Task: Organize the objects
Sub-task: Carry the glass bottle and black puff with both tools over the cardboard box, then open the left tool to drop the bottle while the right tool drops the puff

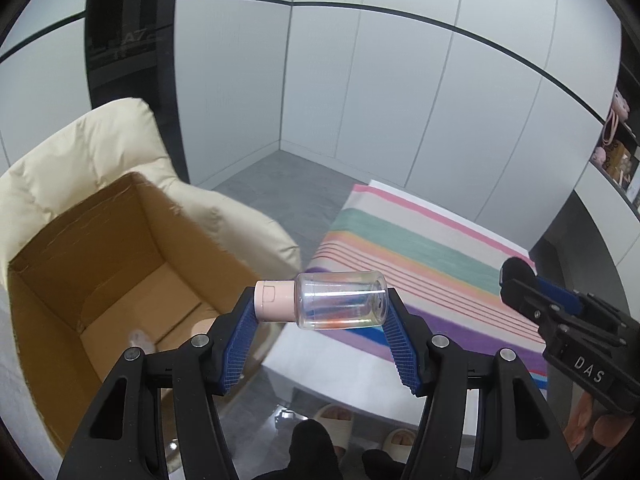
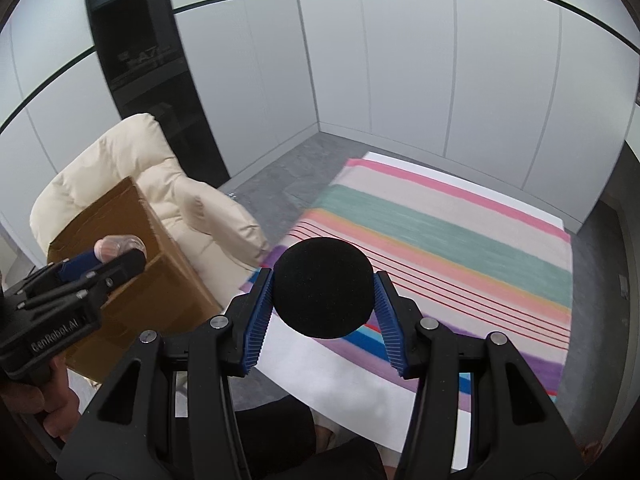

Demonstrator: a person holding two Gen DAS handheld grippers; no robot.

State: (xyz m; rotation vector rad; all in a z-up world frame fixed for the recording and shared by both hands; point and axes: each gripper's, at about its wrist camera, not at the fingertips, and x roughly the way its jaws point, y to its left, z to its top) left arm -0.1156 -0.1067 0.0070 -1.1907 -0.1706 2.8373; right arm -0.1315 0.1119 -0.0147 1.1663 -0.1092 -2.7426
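My left gripper [image 1: 320, 304] is shut on a clear plastic bottle [image 1: 340, 300] with a pink cap, held sideways in the air beside the right rim of an open cardboard box [image 1: 100, 248]. My right gripper [image 2: 323, 292] is shut on a black foam ball [image 2: 322, 288] and holds it above the near edge of the striped cloth. The left gripper with the bottle [image 2: 118, 245] also shows in the right wrist view, over the box [image 2: 132, 280]. The right gripper [image 1: 520, 280] shows at the right of the left wrist view.
The box rests on a cream padded armchair [image 1: 80, 140]. A table with a striped cloth [image 2: 440, 248] lies to the right. White wall panels stand behind. A shelf with small items [image 1: 616, 152] is at the far right. Slippers [image 1: 336, 420] are on the grey floor below.
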